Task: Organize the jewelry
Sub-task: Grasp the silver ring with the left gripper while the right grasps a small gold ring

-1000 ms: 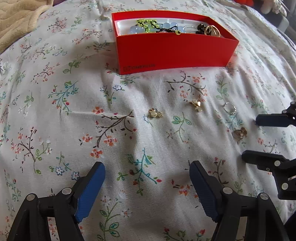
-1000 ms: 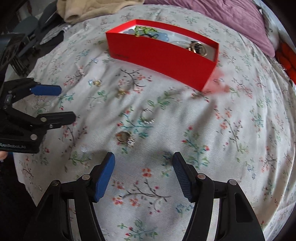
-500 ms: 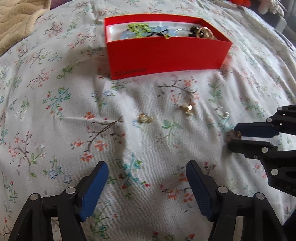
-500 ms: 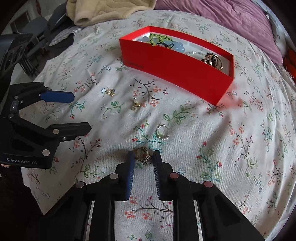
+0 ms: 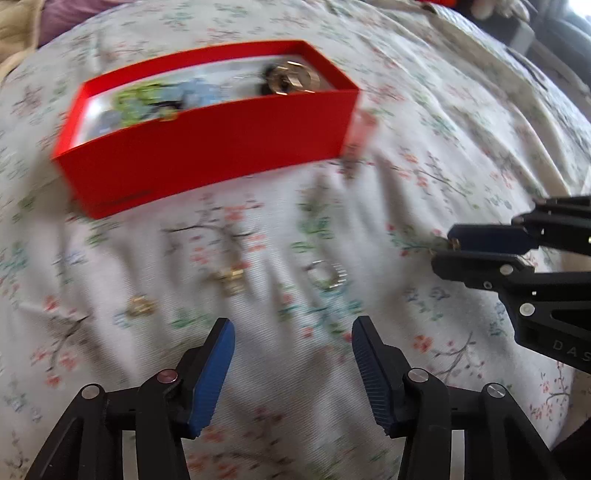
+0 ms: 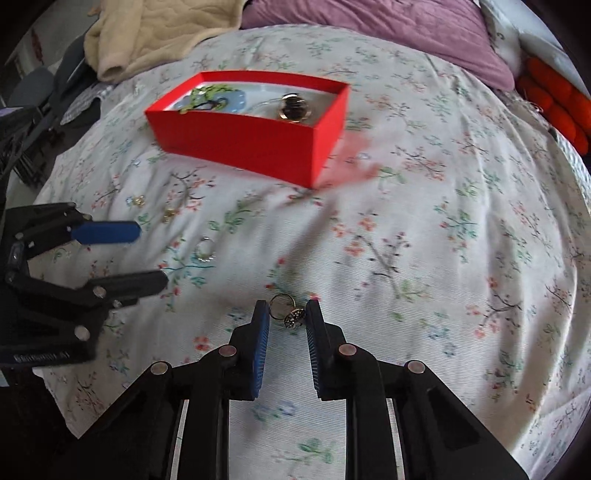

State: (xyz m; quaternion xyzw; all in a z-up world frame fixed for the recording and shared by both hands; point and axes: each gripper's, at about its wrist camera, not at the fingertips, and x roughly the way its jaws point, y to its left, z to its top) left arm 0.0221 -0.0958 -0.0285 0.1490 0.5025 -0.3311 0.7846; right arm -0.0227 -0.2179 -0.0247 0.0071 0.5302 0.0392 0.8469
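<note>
While the right gripper is clamped on a gold ring with a dark ornate top, pinching it between the tips of its blue pads, the left gripper hangs with its jaws apart and nothing between them; those jaws have just been closing. The held ring sits at the very ends of the right fingers above the floral bedspread, and whether it touches the cloth cannot be told. In the left wrist view, which is blurred, the right gripper shows at the right edge with a glint of gold at its tip. Three pieces lie loose on the bedspread ahead of the left gripper: a silver ring, a gold earring just left of it, and a second small gold piece further left. Beyond them stands the red box, open at the top, holding green and pale blue beads toward its left end and a dark and gold round piece toward its right end. A beige blanket and a purple blanket lie at the far edge of the bed.
</note>
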